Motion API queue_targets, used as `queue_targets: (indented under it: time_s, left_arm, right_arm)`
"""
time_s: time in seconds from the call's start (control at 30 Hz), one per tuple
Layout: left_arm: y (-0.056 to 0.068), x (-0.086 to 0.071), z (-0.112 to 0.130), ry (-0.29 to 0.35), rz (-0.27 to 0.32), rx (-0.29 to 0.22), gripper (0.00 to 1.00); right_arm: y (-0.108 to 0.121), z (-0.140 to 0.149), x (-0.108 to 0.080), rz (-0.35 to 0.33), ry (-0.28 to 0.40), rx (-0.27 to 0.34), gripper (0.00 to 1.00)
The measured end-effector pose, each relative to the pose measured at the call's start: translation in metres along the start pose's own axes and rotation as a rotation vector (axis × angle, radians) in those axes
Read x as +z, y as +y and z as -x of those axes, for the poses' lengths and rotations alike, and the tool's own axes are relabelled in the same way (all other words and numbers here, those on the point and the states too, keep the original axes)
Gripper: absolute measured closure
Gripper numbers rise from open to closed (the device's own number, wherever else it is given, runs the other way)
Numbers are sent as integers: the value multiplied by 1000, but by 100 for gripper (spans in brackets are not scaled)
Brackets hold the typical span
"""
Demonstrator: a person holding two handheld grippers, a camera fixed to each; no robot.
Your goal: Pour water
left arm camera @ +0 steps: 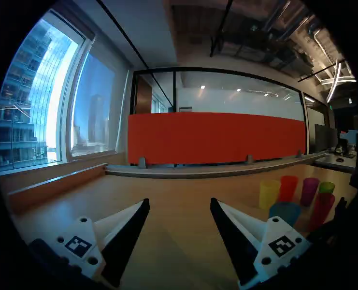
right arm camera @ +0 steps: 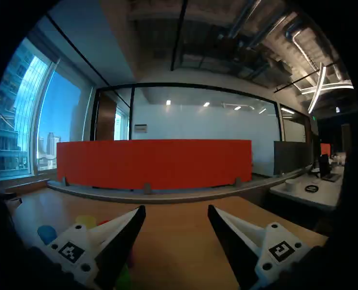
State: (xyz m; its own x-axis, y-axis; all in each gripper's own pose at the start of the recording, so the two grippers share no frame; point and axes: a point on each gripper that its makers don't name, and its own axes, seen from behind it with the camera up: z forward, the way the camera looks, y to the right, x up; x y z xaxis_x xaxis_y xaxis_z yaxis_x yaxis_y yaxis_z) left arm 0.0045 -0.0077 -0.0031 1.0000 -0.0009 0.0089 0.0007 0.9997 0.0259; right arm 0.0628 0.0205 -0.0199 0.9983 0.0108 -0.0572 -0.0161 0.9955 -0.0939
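Wooden desk (left arm camera: 130, 188), orange divider (left arm camera: 217, 137) across the back, windows (left arm camera: 38, 121) on the left.

Left gripper view: left gripper (left arm camera: 179, 212) has its jaws spread wide with nothing between them, over bare desk. The cups stand to the right of its right finger, well apart from the jaws. Six cups, in two rows. Back row is yellow cup (left arm camera: 269, 193), orange cup (left arm camera: 288, 187), purple cup (left arm camera: 309, 191), green cup (left arm camera: 326, 187). In front are blue cup (left arm camera: 285, 212) and red cup (left arm camera: 322, 209), with the blue cup just beside the finger's outer edge. All are upright, and whether they hold anything can't be seen.

Right gripper view: same desk and divider. Right gripper (right arm camera: 176, 217) is also spread open and holds nothing. The blue cup and yellow cup peek out at lower left, beyond its left finger. Two are clear. A red sliver and a green blur by that finger are possibly more cups.
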Motion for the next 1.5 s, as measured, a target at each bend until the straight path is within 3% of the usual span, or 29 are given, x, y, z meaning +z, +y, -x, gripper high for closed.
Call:
queue_targets:
  time_s: [0.3,0.7,1.5]
  left_arm:
    - [0,0,0,0,0,0,7]
    - [0,1,0,0,0,0,7]
    - [0,0,0,0,0,-1,7]
  right_arm:
    - [-5,1,-4,-49,27,-28,1]
    - [-18,12,2,-113,44,27,1]
    - [-27,59,9,-126,9,3,1]
